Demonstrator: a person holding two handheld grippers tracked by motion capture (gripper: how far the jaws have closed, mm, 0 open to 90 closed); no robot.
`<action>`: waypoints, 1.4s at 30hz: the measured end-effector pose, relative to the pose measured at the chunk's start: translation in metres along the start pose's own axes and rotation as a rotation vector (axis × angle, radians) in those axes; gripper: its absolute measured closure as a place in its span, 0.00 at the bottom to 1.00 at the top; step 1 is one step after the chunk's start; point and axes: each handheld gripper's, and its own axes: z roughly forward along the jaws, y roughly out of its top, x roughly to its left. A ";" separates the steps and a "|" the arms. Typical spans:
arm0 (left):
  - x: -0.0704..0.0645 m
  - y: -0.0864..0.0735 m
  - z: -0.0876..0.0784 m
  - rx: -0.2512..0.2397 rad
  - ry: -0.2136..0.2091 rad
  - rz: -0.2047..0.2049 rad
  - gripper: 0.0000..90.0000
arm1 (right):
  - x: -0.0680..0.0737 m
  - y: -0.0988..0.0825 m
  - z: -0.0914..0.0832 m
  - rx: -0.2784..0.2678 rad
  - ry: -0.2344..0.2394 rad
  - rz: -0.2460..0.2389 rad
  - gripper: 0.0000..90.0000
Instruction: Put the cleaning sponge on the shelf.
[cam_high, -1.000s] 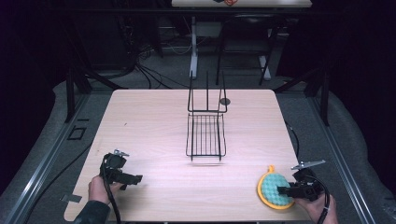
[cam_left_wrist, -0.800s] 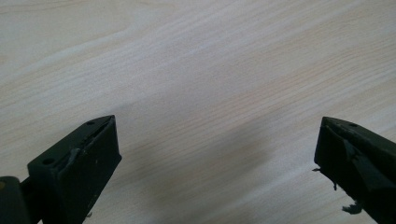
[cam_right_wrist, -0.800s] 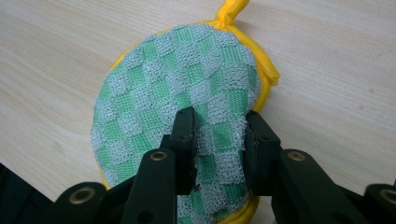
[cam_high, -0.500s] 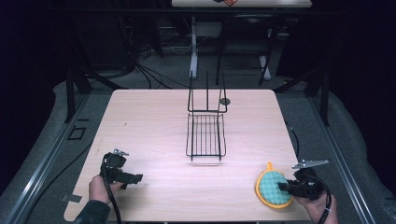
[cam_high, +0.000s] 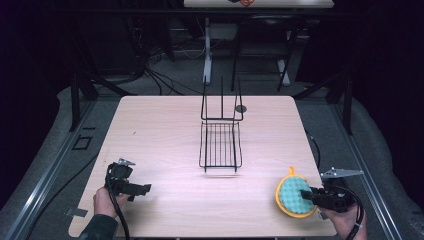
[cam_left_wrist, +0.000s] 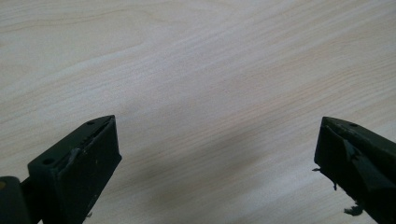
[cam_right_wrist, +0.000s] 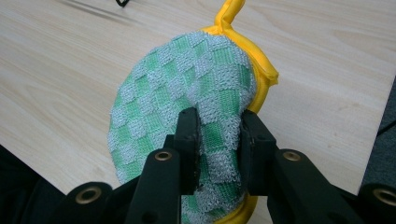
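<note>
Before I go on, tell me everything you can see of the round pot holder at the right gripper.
The pot holder is a round cloth pad with a green and grey checked, looped face, a yellow bound edge and a small yellow hanging loop at its far side. It sits at the near right corner of the wooden table. The right gripper is shut on its near part, bunching the cloth into a fold between the jaws, so that side is lifted and curled. Its far edge looks close to the tabletop; whether it touches is unclear.
</note>
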 end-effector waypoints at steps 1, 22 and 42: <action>0.000 0.000 0.000 0.002 0.001 0.003 0.00 | 0.002 0.001 -0.001 0.005 -0.004 0.002 0.80; -0.005 0.000 -0.003 -0.022 0.013 0.032 0.00 | 0.014 0.030 -0.016 -0.080 -0.014 -0.048 0.80; -0.005 -0.002 -0.007 -0.040 0.046 0.042 0.00 | 0.023 0.087 -0.005 -0.148 -0.015 -0.107 0.80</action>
